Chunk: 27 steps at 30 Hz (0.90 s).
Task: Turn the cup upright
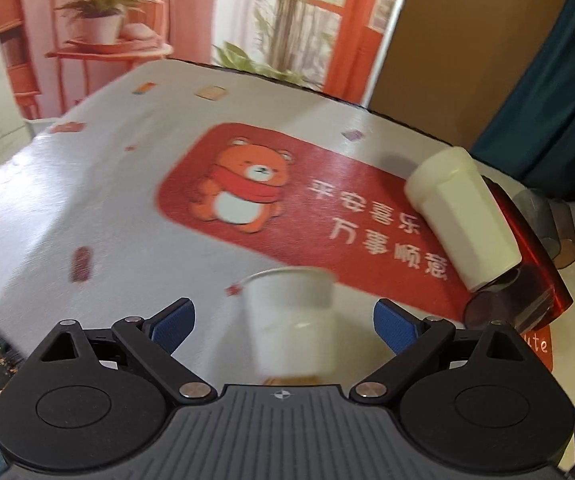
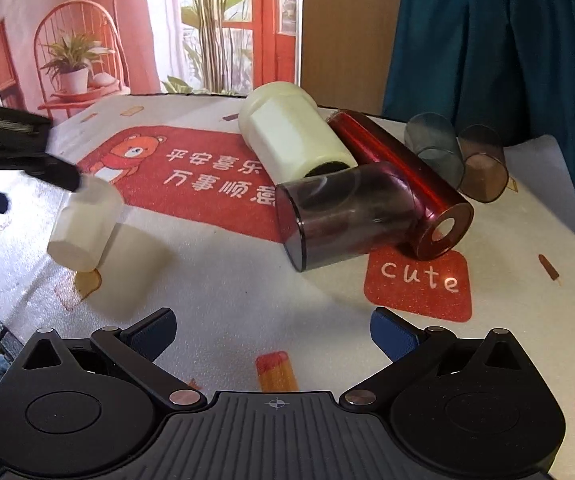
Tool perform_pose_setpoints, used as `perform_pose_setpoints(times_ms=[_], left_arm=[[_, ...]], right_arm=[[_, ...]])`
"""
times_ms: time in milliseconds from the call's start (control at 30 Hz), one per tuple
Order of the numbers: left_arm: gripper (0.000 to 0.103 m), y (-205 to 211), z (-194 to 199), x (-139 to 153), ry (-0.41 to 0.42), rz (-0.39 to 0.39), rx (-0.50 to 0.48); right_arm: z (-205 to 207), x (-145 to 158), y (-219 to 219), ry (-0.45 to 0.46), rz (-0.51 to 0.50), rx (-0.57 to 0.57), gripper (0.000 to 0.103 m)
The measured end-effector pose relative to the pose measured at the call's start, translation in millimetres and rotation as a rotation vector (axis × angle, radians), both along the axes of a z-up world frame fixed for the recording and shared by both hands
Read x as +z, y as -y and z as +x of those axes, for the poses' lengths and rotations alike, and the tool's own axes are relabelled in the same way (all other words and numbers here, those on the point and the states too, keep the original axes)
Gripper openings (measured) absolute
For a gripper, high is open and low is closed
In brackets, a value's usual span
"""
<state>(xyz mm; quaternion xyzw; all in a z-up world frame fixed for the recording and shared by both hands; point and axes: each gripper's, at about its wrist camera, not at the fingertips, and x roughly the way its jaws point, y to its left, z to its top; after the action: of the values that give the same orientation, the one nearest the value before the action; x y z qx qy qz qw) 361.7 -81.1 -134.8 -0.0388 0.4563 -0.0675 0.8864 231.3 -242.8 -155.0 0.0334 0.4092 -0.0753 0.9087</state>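
Observation:
A small white translucent cup (image 1: 291,320) stands blurred between my left gripper's (image 1: 283,322) wide-open blue fingers, rim up, with neither finger touching it. In the right wrist view the same cup (image 2: 85,224) is tilted, its base just above or touching the table, with the left gripper (image 2: 27,168) beside its rim. My right gripper (image 2: 273,334) is open and empty above the tablecloth (image 2: 227,280) near the front edge.
Several cups lie on their sides at the right: a cream cup (image 2: 295,136) (image 1: 459,216), a red cup (image 2: 399,184), a smoky dark cup (image 2: 343,216), a grey cup (image 2: 433,148) and a brown cup (image 2: 483,168). A printed backdrop stands behind the table.

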Motion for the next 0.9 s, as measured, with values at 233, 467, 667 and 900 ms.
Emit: perform_pose_setpoints(times_ms=[233,467,667,900], left_arm=[[0.097,18.3,28.7,-24.3,-0.07,0.063,-0.021],[0.066,15.8,40.4,-36.9,-0.087,0.069,-0.017],[0.066,-11.5,14.8,-17.7,0.029,0.048,-0.026],[0.066,-69.5,-11.2,-10.7,0.139,0.092,0.101]], right_arm=[[1.7,-5.4,10.2,0.0,0.036,-0.029,0.103],[1.6,-7.8,4.8,-0.01,0.038,-0.018,0.103],[3.2,-4.7,1.4,-0.008,0.045,-0.022,0.103],[12.7,-4.8,-22.8,-0.015,0.062,0.012,0.103]])
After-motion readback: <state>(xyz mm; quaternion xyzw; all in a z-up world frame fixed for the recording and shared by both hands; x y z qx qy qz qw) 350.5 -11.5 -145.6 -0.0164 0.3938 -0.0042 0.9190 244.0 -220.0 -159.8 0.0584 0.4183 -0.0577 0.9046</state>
